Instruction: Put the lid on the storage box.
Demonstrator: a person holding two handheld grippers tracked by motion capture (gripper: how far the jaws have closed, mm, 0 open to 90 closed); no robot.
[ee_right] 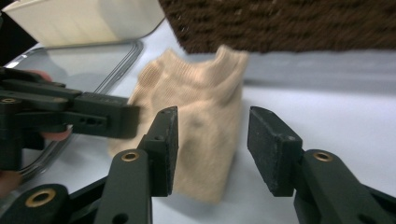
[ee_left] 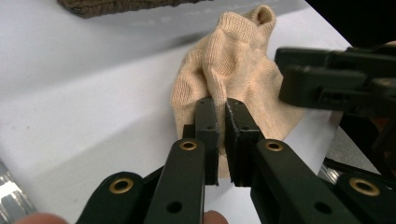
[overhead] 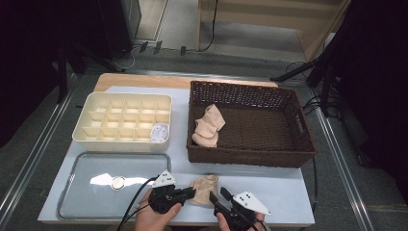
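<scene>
One beige sock (overhead: 204, 189) on the worktop (overhead: 279, 187), near edge, between my two tools. Left tool (ee_left: 221, 109): pinching a fold at the sock's left side. Right tool (ee_right: 212, 126): jaws apart, straddling the sock's right side, gripping nothing.

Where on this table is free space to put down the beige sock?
Free: the table strip between the wicker basket and the near edge; also the basket's right half. Crowded: near centre, where the left gripper, right gripper and sock meet.
</scene>
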